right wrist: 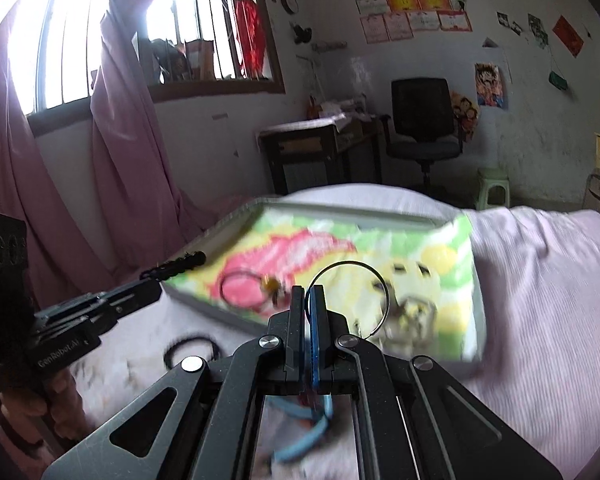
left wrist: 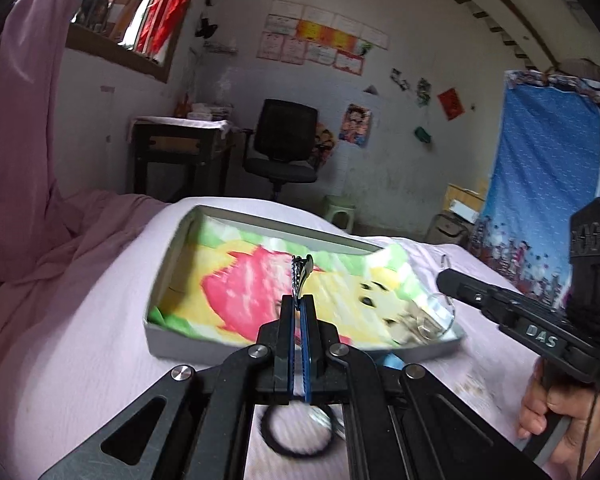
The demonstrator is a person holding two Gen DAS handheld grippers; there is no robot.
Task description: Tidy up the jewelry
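Observation:
A shallow grey box lined with a colourful cartoon cloth lies on the pink bed; it also shows in the right wrist view. My left gripper is shut on a dark hair clip held over the box; the clip shows again in the right wrist view. My right gripper is shut on a thin clear bangle above the box; the bangle also shows in the left wrist view. A thin ring with a gold charm and silvery pieces lie in the box.
A black hair tie lies on the pink sheet under my left gripper, also visible in the right wrist view. A blue band lies under my right gripper. Pink curtains hang left. A desk and office chair stand beyond the bed.

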